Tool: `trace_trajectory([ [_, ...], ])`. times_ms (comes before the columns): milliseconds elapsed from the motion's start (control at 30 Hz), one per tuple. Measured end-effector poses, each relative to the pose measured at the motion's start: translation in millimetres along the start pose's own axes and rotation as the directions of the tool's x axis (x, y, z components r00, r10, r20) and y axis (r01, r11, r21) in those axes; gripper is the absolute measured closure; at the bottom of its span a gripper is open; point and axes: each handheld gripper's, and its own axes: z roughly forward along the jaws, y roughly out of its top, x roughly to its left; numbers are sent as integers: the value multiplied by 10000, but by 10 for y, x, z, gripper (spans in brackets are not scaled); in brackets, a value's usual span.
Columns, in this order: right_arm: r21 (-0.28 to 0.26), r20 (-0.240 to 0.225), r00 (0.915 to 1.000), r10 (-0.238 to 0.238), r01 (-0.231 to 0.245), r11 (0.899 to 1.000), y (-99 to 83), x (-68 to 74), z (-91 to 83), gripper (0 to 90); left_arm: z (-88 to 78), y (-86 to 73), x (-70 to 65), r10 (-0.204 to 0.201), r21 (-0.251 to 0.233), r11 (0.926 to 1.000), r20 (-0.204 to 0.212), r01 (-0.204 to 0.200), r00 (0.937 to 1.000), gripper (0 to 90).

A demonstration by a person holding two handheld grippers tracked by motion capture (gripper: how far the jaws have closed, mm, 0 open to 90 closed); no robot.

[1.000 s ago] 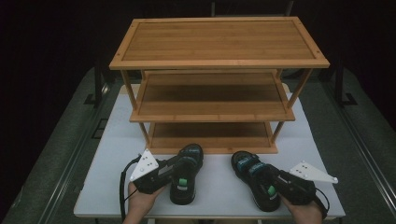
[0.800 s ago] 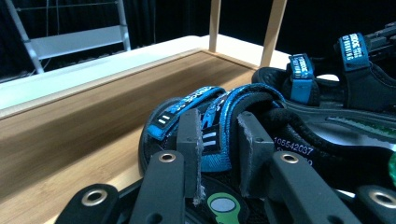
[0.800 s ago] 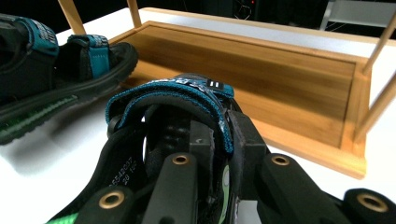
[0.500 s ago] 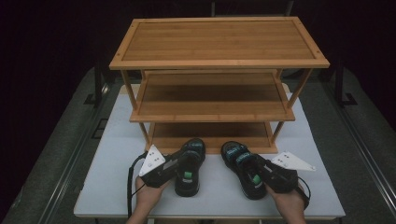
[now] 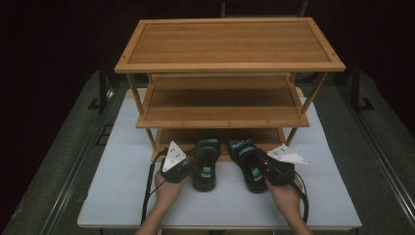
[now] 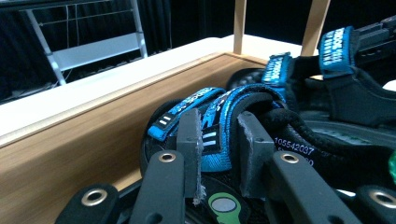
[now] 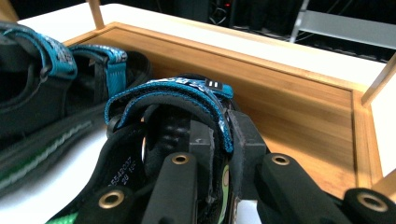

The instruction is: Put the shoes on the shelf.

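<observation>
Two black sandals with blue straps lie side by side on the white table, toes at the front rim of the rack's bottom shelf [image 5: 220, 157]. My left gripper [image 5: 198, 165] is shut on the left sandal [image 5: 205, 169]; in the left gripper view its pads [image 6: 190, 135] pinch the blue strap [image 6: 219, 116]. My right gripper [image 5: 259, 167] is shut on the right sandal [image 5: 247, 166]; in the right gripper view the jaws [image 7: 223, 129] clamp its blue strap [image 7: 177, 91]. Each gripper view shows the other sandal [image 6: 348, 93] [image 7: 42, 88] alongside.
A three-tier wooden shoe rack [image 5: 230, 44] stands on the white table [image 5: 122, 196], its shelves bare. The bottom shelf's raised rim [image 6: 74, 140] [image 7: 299, 74] runs right in front of the sandals. Dark floor and metal rails [image 5: 73, 166] flank the table.
Both hands have carried the sandals forward toward the rack and closer together. The toes now reach the bottom shelf's front edge. Both grips are unchanged.
</observation>
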Motion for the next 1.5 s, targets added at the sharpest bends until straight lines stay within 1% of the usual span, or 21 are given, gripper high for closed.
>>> trace_trajectory([
  [33,-39,128,9998,122,-122,9999,20,10,67,803,60,5,3,130,115,9998,1,-130,9999,735],
  [100,-15,189,9997,168,-168,9999,26,16,90,803,87,6,4,136,108,9998,-28,-136,9999,735],
  [133,-37,362,9990,262,-261,9997,36,34,145,803,124,14,18,118,100,9999,24,-118,9999,734],
  [200,-133,462,9982,382,-377,9992,39,47,188,803,154,12,22,63,47,10000,40,-63,10000,734],
  [300,-152,406,9982,440,-434,9989,33,59,228,802,166,4,32,-5,11,10000,111,5,9999,733],
  [367,-172,346,9986,402,-396,9991,19,68,261,786,162,3,33,65,60,10000,192,-67,9998,722],
  [433,-152,243,9996,123,-120,9998,17,52,262,771,159,4,26,109,93,9999,183,-111,9998,711],
  [467,-72,219,9998,38,-36,10000,17,45,263,757,159,3,17,72,148,9999,289,-77,9996,706],
  [567,-14,47,10000,-9,9,10000,18,28,254,731,157,5,16,32,187,9998,330,-38,9994,695],
  [667,38,36,9991,-414,413,9991,21,29,248,675,152,8,15,-29,202,9998,397,21,9992,655],
  [733,41,46,9989,-476,475,9989,23,29,247,659,145,15,18,-48,234,9997,443,38,9990,625],
  [767,36,-86,9989,-467,468,9989,27,16,245,624,139,20,19,-6,293,9996,507,-9,9987,625],
  [833,62,-113,9983,-580,581,9983,26,18,245,622,136,22,23,26,316,9995,537,-43,9986,613],
  [867,62,-113,9983,-580,581,9983,26,18,245,622,133,24,25,16,342,9994,546,-35,9985,613],
  [900,70,-143,9982,-585,586,9983,26,14,244,618,131,26,29,-16,370,9993,556,-5,9984,578],
  [1000,90,-168,9985,-522,524,9986,27,0,234,588,114,29,28,6,445,9990,583,-32,9983,554],
  [1033,95,-206,9989,-416,418,9991,28,-13,219,568,106,30,25,3,469,9989,556,-29,9985,538],
  [1200,87,-317,9989,-350,352,9993,27,-40,175,527,74,46,18,-111,433,9990,663,82,9977,493],
  [1300,32,-397,9988,-280,282,9996,27,-47,147,514,31,80,6,-270,84,9996,789,264,9965,480],
  [1400,-100,-704,9973,-189,182,9998,22,-66,75,479,-12,120,-23,-177,57,9998,948,172,9953,452],
  [1500,-151,-782,9969,-115,104,9998,17,-86,29,462,-62,125,-45,-188,56,9998,1079,183,9940,440],
])
